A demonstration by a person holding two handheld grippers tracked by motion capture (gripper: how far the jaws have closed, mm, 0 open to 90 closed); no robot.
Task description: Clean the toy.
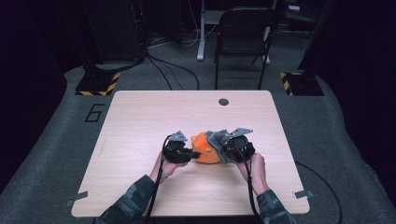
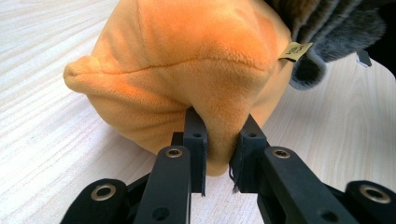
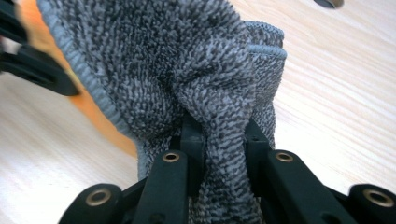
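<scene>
An orange plush (image 1: pixel 205 148) lies on the worktop (image 1: pixel 140 121) near its front middle, with a grey cloth (image 1: pixel 215 138) draped over its right side. The left tongs (image 1: pixel 192 153) pinch a fold of the plush's fabric (image 2: pixel 219 140), the two black jaws pressed into the soft pile from either side. The right tongs (image 1: pixel 224 151) pinch a bunched ridge of the cloth (image 3: pixel 224 135). Judging by the two opposed grips, one hand pins the plush down while the other is set to pull the cloth off it or wrap it on; which, I cannot tell.

The cloth covers much of the plush, so its overall shape is hard to make out. A small tan tag (image 2: pixel 295 50) sits at the seam, its print unreadable. The left gripper view cuts off the top of the plush, and in the high view both pairs of jaws are partly masked by the gripper bodies.
</scene>
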